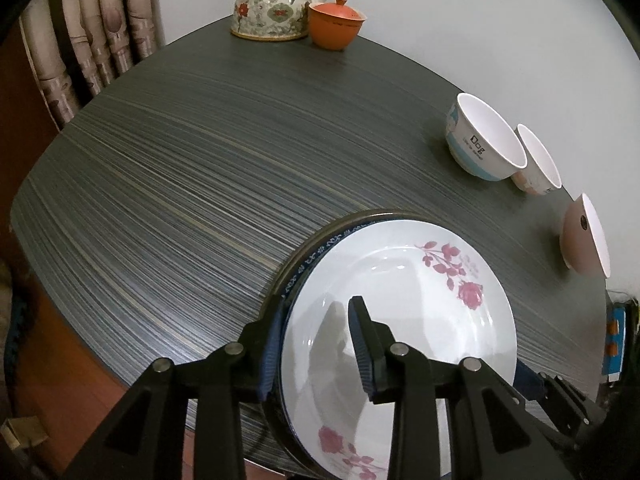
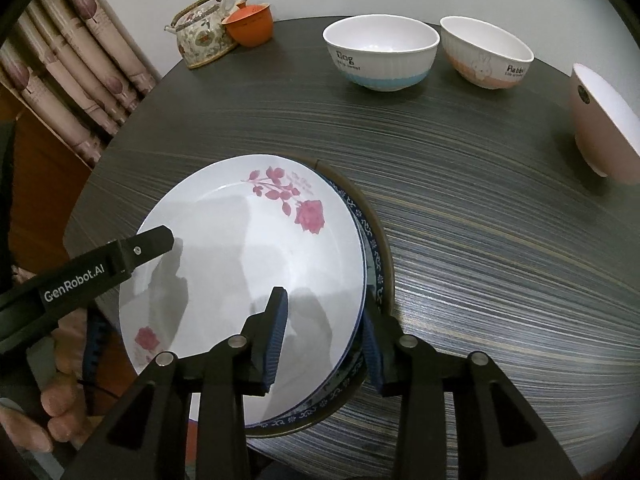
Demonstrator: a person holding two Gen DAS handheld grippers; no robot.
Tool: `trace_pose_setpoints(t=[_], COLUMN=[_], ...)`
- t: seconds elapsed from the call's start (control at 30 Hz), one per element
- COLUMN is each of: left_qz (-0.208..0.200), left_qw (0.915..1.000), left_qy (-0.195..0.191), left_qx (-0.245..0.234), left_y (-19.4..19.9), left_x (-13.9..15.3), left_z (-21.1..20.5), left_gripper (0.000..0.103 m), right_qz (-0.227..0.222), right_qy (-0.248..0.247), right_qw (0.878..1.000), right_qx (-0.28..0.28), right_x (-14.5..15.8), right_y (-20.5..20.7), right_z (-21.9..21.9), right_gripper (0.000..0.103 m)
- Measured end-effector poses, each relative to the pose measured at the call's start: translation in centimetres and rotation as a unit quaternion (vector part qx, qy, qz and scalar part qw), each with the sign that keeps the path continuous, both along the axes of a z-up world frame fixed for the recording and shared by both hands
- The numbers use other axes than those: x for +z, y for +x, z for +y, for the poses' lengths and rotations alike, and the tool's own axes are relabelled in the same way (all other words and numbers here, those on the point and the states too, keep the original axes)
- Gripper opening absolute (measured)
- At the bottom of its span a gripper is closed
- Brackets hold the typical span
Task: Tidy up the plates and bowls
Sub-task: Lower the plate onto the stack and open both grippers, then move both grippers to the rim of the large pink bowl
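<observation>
A white plate with pink roses (image 1: 400, 280) (image 2: 248, 248) lies on top of a blue-patterned plate (image 2: 374, 248) and a dark-rimmed one, stacked near the table's front edge. My left gripper (image 1: 318, 304) is open and straddles the stack's left rim, one finger outside and one over the plate's well. Its upper finger (image 2: 152, 244) shows in the right wrist view. My right gripper (image 2: 324, 304) is open astride the right rim. Three bowls stand apart along the far right: a Dog bowl (image 1: 480, 140) (image 2: 380, 56), a Rabbit bowl (image 1: 538, 164) (image 2: 488, 54) and a plain pink bowl (image 1: 580, 236) (image 2: 600, 120).
A flowered teapot (image 1: 272, 8) (image 2: 200, 36) and an orange lidded cup (image 1: 336, 24) (image 2: 250, 26) sit at the back of the dark striped table (image 1: 180, 200) (image 2: 480, 240). A curtain (image 1: 92, 40) hangs at the left. A hand (image 2: 40, 412) holds the left gripper.
</observation>
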State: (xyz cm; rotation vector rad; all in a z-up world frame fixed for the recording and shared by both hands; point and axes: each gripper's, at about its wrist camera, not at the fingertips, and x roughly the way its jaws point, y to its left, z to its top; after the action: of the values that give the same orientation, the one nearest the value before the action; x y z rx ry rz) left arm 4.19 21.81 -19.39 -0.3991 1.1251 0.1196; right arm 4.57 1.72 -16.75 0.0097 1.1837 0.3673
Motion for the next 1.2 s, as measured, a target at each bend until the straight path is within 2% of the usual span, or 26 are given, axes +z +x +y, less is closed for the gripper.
trace_pose_setpoints(t=[0.1,0.23,0.4,0.53,0.73,0.8,1.0,1.2], left_qz=[-0.003,-0.017,-0.019,-0.021,-0.017,-0.014,-0.007,-0.009], left_qw=[0.9999,0.9985,0.9987,0.9987,0.9985,0.9985,0.9986,0.9984], left_qy=[0.012,0.053,0.047,0.046,0.049,0.050,0.047,0.047], left_qx=[0.001,0.005,0.005,0.009,0.013,0.016,0.024,0.030], left_y=[-0.1,-0.2,-0.4,-0.3,-0.4,-0.3,-0.3,-0.3], left_x=[0.2,0.8,0.8,0.8,0.8,0.7,0.5,0.6], left_z=[-0.1,-0.5,-0.4,-0.2,-0.2,-0.1,0.5,0.8], left_gripper=[0.033,0.033,0.034,0.034,0.034,0.034,0.034,0.034], right_qz=[0.000,-0.001,-0.001,-0.015,-0.026,-0.028,-0.027,-0.022], right_qy=[0.002,0.005,0.007,-0.003,0.025,0.027,0.042,0.046], right_qw=[1.000,1.000,1.000,1.000,0.999,0.999,0.998,0.994], right_qx=[0.000,-0.002,0.000,0.004,-0.011,-0.017,-0.048,-0.094], right_x=[0.0,0.0,0.1,0.5,1.5,1.7,2.2,2.2], right_y=[-0.1,-0.1,-0.2,-0.6,-1.0,-1.1,-1.4,-1.9], right_z=[-0.1,-0.1,0.2,0.4,-0.6,-1.0,-3.4,-8.0], right_gripper=[0.037,0.037,0.045,0.047,0.048,0.052,0.054,0.054])
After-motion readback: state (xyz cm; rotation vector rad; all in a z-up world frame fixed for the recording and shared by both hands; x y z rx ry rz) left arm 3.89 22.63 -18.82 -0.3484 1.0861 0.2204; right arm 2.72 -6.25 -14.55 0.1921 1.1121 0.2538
